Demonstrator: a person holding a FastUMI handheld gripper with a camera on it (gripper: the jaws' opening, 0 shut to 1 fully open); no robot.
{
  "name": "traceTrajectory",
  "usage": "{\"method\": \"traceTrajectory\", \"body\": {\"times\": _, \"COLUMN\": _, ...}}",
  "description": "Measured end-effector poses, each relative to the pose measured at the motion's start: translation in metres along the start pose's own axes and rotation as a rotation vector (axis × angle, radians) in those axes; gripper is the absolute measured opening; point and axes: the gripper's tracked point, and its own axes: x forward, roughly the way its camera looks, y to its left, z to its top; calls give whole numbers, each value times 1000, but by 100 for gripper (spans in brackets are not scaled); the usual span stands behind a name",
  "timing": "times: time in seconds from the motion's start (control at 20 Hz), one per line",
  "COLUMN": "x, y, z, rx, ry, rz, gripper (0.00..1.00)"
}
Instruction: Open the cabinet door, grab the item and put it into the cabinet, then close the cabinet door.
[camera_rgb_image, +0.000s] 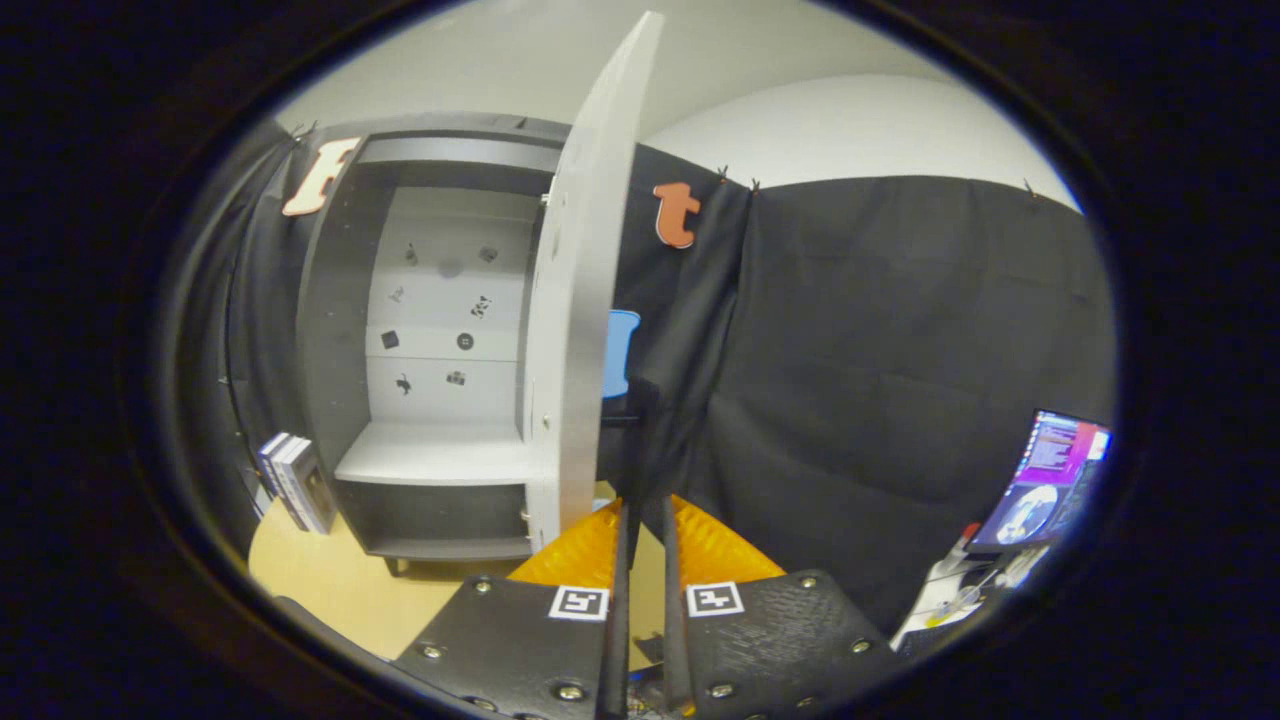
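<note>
Gripper view shows us the cabinet (440, 330) on the table (330, 590), its door (585, 300) swung wide. Books (295, 480) (likely the item) lean beside the cabinet's left wall. Our fingers (640, 545) are nearly closed on nothing; we should spread them and approach the books squarely.

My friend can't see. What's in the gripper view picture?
A cabinet stands on a table with its door swung open and its shelf bare. The gripper has its jaws nearly closed, holding nothing. Books lean beside the cabinet.
</note>
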Motion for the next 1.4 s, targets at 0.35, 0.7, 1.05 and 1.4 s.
{"method": "traceTrajectory", "body": {"times": 0.35, "x": -13, "y": 23, "z": -18, "rx": -13, "ry": 15, "rz": 68, "gripper": 14}}
{"method": "traceTrajectory", "body": {"times": 0.7, "x": -6, "y": 129, "z": -86, "rx": -51, "ry": 111, "rz": 300, "gripper": 14}}
{"method": "traceTrajectory", "body": {"times": 1.05, "x": 3, "y": 217, "z": -193, "rx": -69, "ry": 273, "rz": 529, "gripper": 14}}
{"method": "traceTrajectory", "body": {"times": 1.4, "x": -13, "y": 269, "z": -295, "rx": -106, "ry": 482, "rz": 706, "gripper": 40}}
